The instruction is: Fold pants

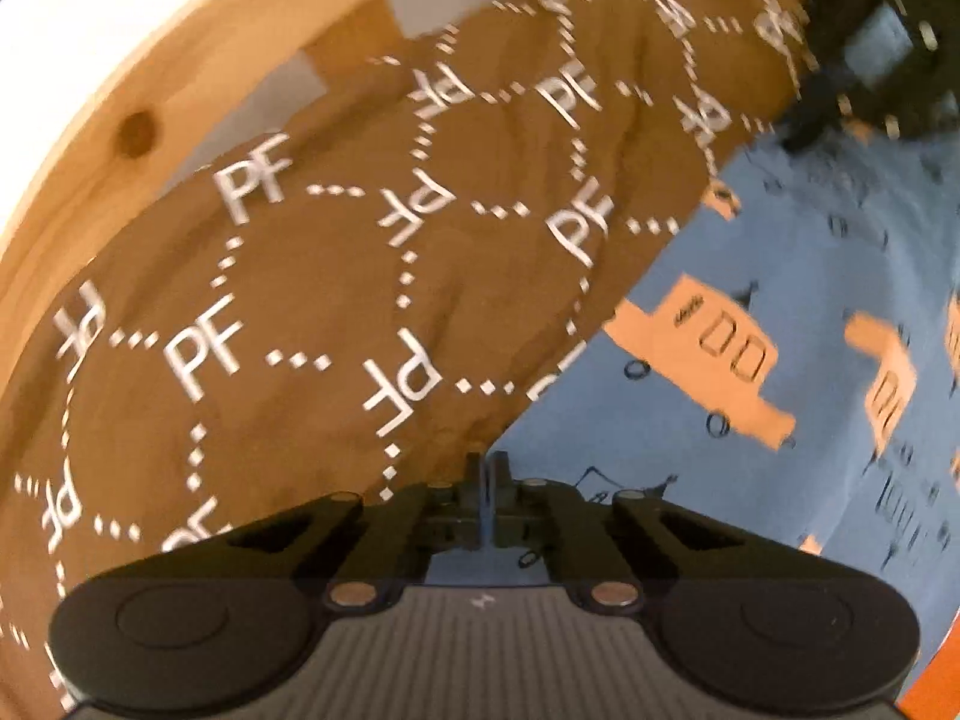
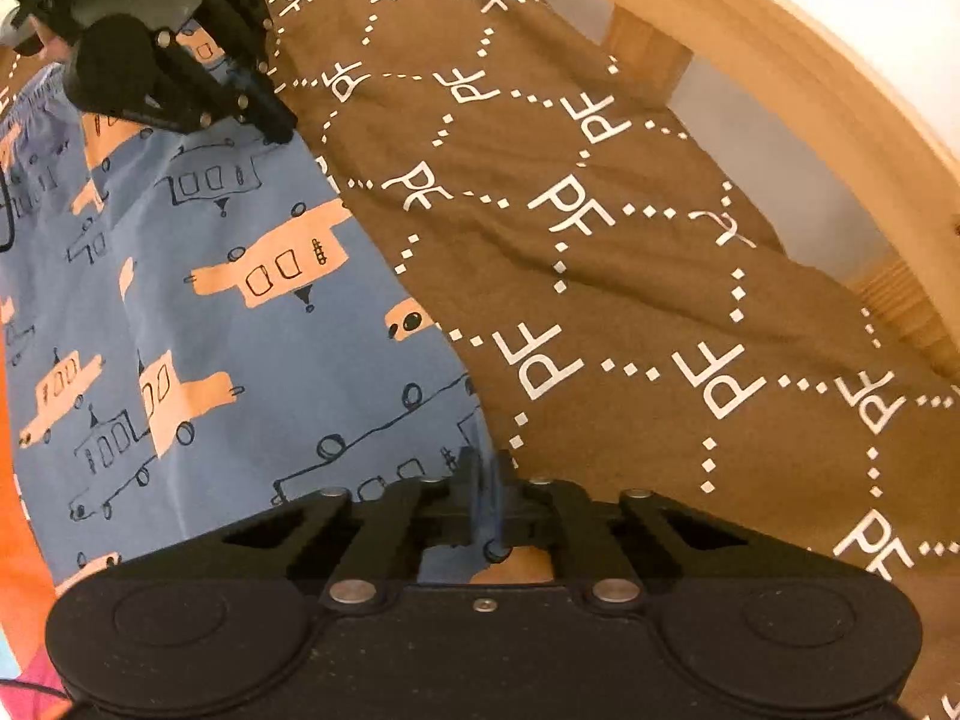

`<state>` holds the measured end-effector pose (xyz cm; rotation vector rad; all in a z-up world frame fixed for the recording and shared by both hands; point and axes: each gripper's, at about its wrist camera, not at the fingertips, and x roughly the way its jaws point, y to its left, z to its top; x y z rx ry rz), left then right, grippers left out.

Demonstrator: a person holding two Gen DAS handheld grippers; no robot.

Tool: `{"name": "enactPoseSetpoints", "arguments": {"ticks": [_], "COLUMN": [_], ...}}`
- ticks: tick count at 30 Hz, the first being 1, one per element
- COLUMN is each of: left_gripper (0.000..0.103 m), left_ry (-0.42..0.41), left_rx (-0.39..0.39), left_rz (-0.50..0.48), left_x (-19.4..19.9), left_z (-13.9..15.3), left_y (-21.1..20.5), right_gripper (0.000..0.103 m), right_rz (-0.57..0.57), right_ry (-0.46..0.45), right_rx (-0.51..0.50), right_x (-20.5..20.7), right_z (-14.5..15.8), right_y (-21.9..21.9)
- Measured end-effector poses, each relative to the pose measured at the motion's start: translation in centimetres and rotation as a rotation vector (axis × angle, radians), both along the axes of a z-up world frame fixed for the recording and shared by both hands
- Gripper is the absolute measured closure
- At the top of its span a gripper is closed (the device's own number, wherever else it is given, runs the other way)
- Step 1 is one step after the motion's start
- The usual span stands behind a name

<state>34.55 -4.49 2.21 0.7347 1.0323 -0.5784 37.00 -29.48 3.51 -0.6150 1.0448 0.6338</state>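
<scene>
Blue pants (image 1: 780,252) printed with orange cars lie flat on a brown blanket. In the left wrist view my left gripper (image 1: 487,471) is shut, pinching a thin fold of the pants' edge where blue cloth meets brown. The right wrist view shows the pants (image 2: 240,330) spreading to the left, with my right gripper (image 2: 483,465) shut on the same long edge. Blue cloth shows between its pads. Each gripper appears in the other's view: the right gripper (image 1: 807,135) at the far end of the edge, the left gripper (image 2: 277,127) at the upper left.
The brown blanket (image 2: 600,300) with white PF lettering covers the surface beside the pants. A pale wooden frame (image 2: 780,42) curves along its far side, with a white wall behind. Orange cloth (image 2: 12,480) shows past the pants' other side.
</scene>
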Motion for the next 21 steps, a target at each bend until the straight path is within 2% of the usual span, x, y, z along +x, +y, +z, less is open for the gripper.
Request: {"name": "enactPoseSetpoints", "arguments": {"ticks": [5,11,13,17,21], "left_gripper": [0.103,0.103,0.103,0.103,0.103], "left_ry": [-0.128,-0.363,-0.396,-0.408,-0.531], "left_rx": [-0.061,-0.130,-0.120,-0.081,-0.124], "left_rz": [0.034,0.139,0.168,0.201,0.226], "left_x": [-1.6,-1.8,-1.2,1.0,0.2], "left_z": [2.9,6.2,6.0,3.3,3.0], "left_y": [2.2,2.7,1.9,-0.4,-0.2], "right_gripper": [0.103,0.103,0.103,0.103,0.103], "right_rz": [-0.025,-0.127,-0.142,-0.137,-0.149], "right_ry": [-0.128,-0.348,-0.387,-0.388,-0.473], "right_rx": [0.005,0.010,-0.003,-0.082,-0.125], "right_x": [-1.0,0.6,1.6,3.0,3.3], "right_z": [1.4,3.6,3.6,1.7,1.6], "right_y": [0.0,0.1,0.5,1.5,2.4]}}
